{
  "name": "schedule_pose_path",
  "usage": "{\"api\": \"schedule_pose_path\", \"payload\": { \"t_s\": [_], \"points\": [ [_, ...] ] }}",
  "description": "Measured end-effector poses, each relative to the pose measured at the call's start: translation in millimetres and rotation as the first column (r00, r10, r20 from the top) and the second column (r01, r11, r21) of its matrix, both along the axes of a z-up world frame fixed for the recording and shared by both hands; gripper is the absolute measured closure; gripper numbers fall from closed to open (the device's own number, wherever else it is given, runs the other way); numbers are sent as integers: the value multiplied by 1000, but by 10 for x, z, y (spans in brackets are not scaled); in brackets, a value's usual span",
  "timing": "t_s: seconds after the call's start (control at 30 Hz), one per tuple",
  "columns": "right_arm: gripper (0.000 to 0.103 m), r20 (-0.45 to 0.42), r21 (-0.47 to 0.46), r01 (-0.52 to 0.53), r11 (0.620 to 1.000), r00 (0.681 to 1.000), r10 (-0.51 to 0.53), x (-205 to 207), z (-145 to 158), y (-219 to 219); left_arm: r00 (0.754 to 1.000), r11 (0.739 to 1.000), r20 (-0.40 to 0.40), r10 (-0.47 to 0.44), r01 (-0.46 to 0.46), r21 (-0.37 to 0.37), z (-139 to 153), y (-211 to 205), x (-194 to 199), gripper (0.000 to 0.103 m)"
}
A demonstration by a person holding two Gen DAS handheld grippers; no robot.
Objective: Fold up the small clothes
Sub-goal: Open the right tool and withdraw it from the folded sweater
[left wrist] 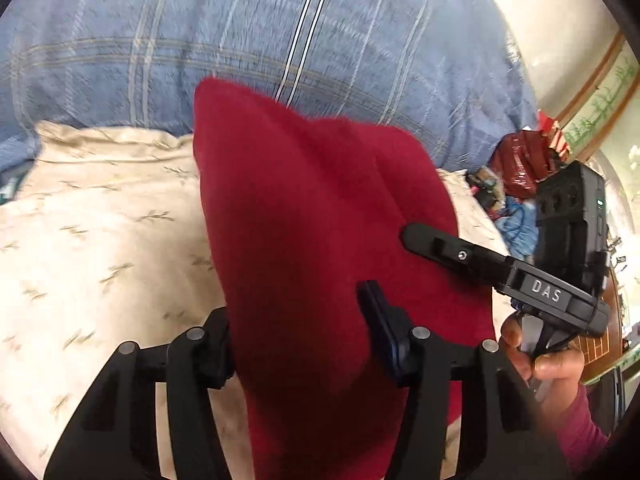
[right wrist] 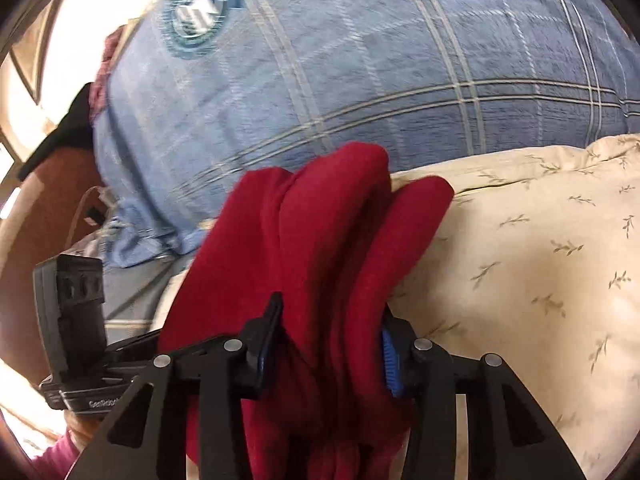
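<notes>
Red cloth (left wrist: 320,240) lies bunched in thick folds on the cream sheet (left wrist: 100,240), in front of the blue plaid blanket (left wrist: 240,40). Left gripper (left wrist: 300,340) straddles the bundle — cloth fills the gap between its fingers, but whether the pads press I cannot tell. Right gripper (right wrist: 328,344) likewise: folds pack its gap and touch both pads; a real pinch is unclear. Both tools tilt downward from opposite sides — probably to gather the layers together so the fold holds. Frames are motion-blurred.
</notes>
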State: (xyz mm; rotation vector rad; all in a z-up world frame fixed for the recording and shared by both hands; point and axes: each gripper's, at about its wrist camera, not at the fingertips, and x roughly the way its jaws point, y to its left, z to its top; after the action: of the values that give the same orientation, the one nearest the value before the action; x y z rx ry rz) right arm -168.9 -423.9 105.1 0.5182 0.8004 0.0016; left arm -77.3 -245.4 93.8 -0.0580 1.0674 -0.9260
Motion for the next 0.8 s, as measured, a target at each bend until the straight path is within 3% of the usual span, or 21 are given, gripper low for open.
{"api": "schedule_pose_path", "payload": {
  "t_s": [0.17,0.27,0.33,0.4,0.47,0.53,0.63,0.73,0.8],
  "points": [
    [60,1,67,-85,994,996,85,-221,128,438,998,998,41,48,-50,43,207,571,-331,49],
    [49,-58,66,-132,989,989,136,-268,-124,726,995,985,56,86,-93,148,5,710,-512,48],
    [46,-164,21,-115,993,979,117,-233,-322,817,993,974,50,104,-112,199,-201,734,-545,46],
    [42,-153,-40,-102,994,984,95,-315,-282,876,988,973,70,140,-151,174,-287,826,-574,41],
    [42,-111,-147,-85,985,991,69,-457,-32,972,981,969,100,166,-181,167,-231,880,-597,39],
    [47,-54,-216,-90,972,995,80,-572,192,1094,973,964,140,183,-206,166,-173,914,-611,38],
    [58,-33,-284,-197,938,980,196,-681,376,1404,950,951,227,212,-255,177,-49,1041,-659,37],
    [68,-79,-378,-286,881,958,277,-712,276,1718,942,948,241,235,-277,157,5,1111,-681,32],
    [70,-156,-437,-291,851,956,247,-688,80,1780,930,944,271,250,-296,147,36,1157,-706,31]
  ]
}}
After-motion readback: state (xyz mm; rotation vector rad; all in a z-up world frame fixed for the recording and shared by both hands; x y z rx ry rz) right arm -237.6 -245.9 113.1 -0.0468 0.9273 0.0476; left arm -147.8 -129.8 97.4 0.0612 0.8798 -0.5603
